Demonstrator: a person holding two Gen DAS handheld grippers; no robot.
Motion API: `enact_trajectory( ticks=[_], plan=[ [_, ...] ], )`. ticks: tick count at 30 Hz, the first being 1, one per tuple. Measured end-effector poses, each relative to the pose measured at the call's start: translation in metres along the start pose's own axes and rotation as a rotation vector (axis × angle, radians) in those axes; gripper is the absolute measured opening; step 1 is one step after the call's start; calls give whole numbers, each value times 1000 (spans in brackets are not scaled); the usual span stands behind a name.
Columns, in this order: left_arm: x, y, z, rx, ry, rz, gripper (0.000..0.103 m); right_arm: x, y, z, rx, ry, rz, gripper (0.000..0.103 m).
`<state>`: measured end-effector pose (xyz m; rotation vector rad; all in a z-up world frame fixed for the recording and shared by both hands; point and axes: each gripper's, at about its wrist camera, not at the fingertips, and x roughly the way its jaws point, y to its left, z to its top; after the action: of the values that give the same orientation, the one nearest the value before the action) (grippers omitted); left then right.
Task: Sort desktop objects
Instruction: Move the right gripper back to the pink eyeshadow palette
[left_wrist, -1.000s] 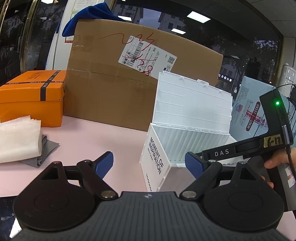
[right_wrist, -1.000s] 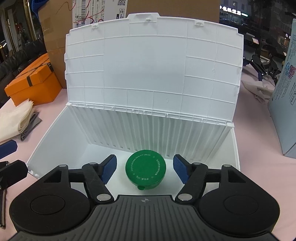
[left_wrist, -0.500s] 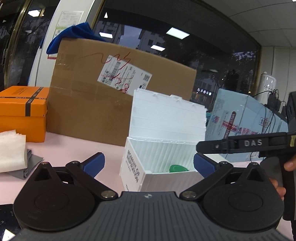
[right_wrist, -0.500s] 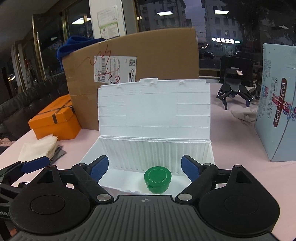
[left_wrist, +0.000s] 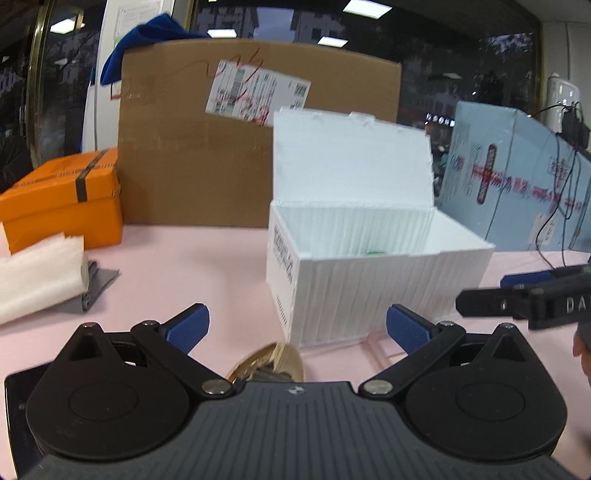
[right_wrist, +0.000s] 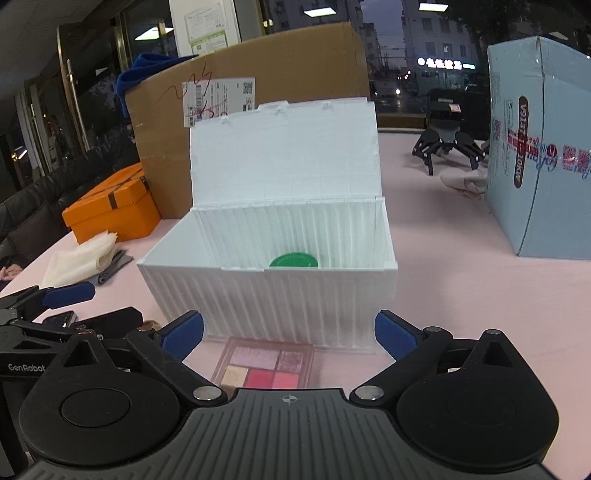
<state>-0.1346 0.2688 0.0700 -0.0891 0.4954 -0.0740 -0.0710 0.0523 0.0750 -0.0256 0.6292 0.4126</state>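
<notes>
Pink table (right_wrist: 443, 280) bears white box (right_wrist: 280, 295), backed by dark windows (left_wrist: 461, 74).

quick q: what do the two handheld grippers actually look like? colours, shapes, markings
Both match: the left gripper and right gripper each have a dark grey ribbed body, two black round pivot housings with silver pins, black linkage arms, and blue ribbed finger pads. The left unit reads "GenRobot" in white on its side; the right reads "DA…", cut off at the frame edge. No cables visible on either.
</notes>
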Motion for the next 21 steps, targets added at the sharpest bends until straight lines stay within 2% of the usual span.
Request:
enact_trajectory(
  ticks=[8,14,21],
  plan=[
    [12,13,-14,-59,52,20,103,30,17,-31,-8,131,12,100],
    [18,19,-15,-100,66,39,103,40,32,-43,8,147,-2,100],
    [19,16,-16,-94,72,43,103,53,52,-53,-83,107,-105,101]
  ],
)
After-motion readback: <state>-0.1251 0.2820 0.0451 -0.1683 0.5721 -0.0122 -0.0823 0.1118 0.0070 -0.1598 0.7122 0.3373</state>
